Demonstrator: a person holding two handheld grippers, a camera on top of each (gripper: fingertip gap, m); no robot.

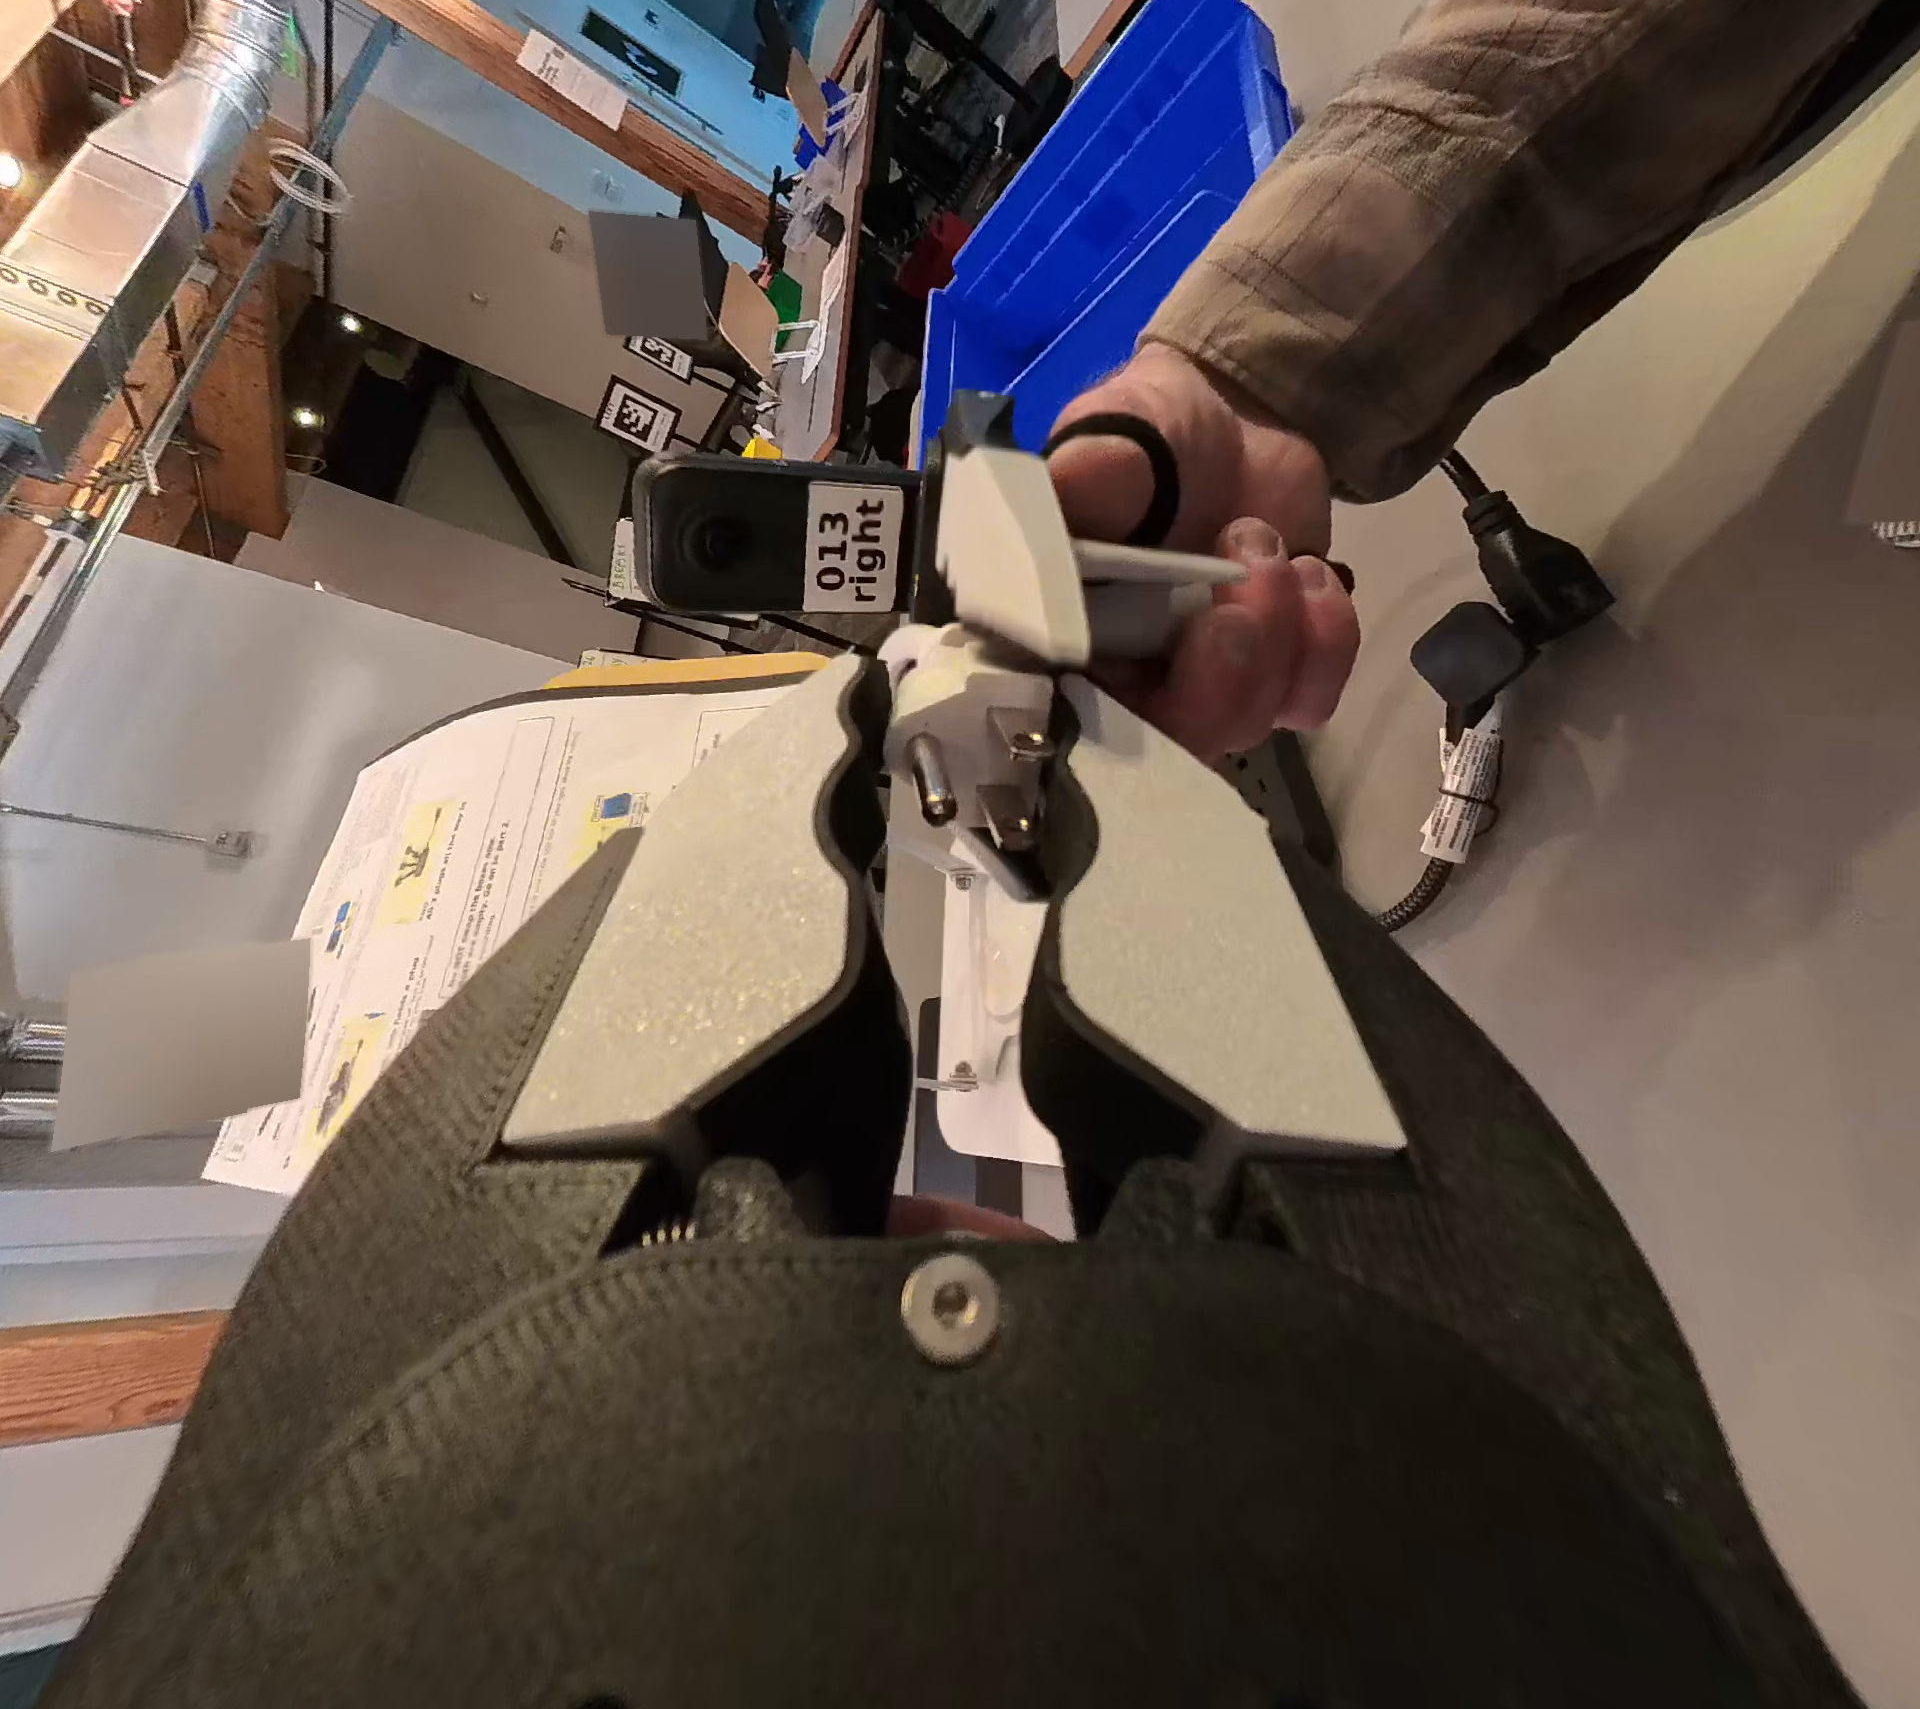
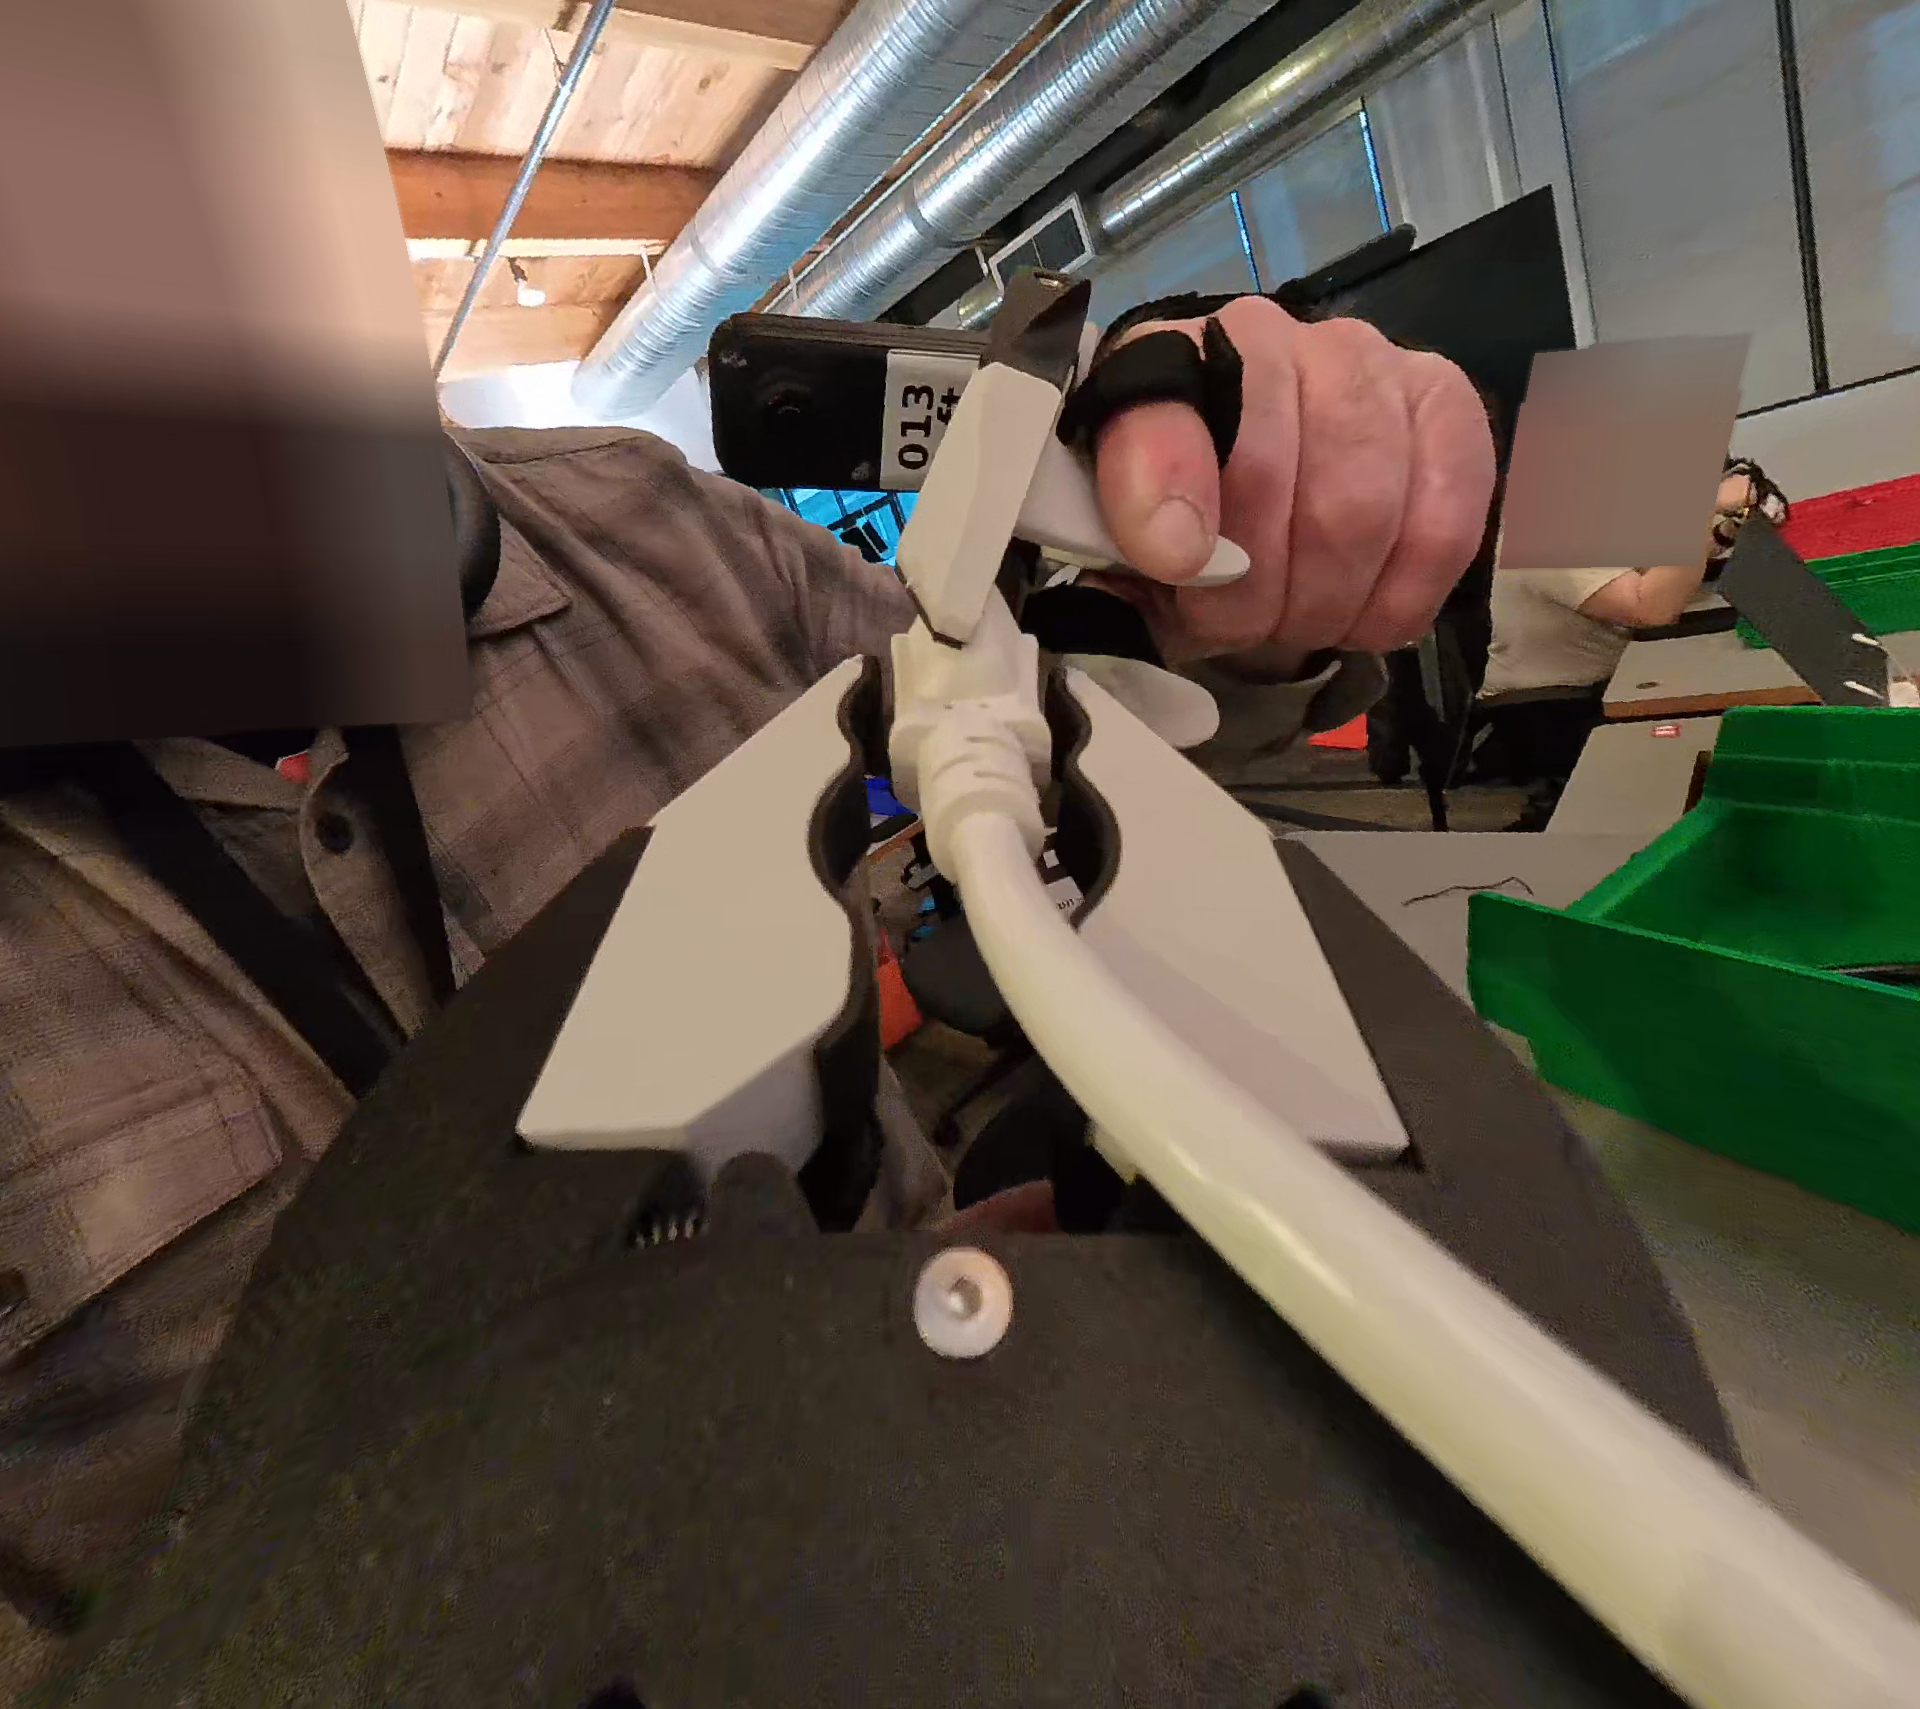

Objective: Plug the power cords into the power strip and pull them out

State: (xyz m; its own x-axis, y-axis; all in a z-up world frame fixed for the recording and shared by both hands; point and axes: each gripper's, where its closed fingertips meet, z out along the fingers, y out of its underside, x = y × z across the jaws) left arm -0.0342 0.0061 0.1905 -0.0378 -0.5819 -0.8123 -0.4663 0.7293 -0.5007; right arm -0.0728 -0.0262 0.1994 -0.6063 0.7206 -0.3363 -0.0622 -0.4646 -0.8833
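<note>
A white three-prong plug (image 1: pixel 971 760) sits between my left gripper's (image 1: pixel 961 750) fingertips, prongs facing the camera. The right gripper's fingers (image 1: pixel 1008 547) close on the same plug from above and below, at right angles to mine. In the right wrist view my right gripper (image 2: pixel 966 719) is shut on the plug body (image 2: pixel 971 703), and its thick white cord (image 2: pixel 1195 1067) runs back past the camera. The left gripper's finger (image 2: pixel 971 506) touches the plug's far end. The plug is held in the air. A black power strip (image 1: pixel 1283 802) lies on the grey table, mostly hidden behind the hand.
Two black plugs (image 1: pixel 1538 579) (image 1: pixel 1465 662) with white tags and a braided cable (image 1: pixel 1418 896) lie on the grey table (image 1: pixel 1662 1088). A blue bin (image 1: pixel 1122 205) stands behind them. Printed sheets (image 1: pixel 468 880) lie at the left. Green bins (image 2: pixel 1714 984) stand at the right. Across from one pair of fingers to the other is roughly 4 cm.
</note>
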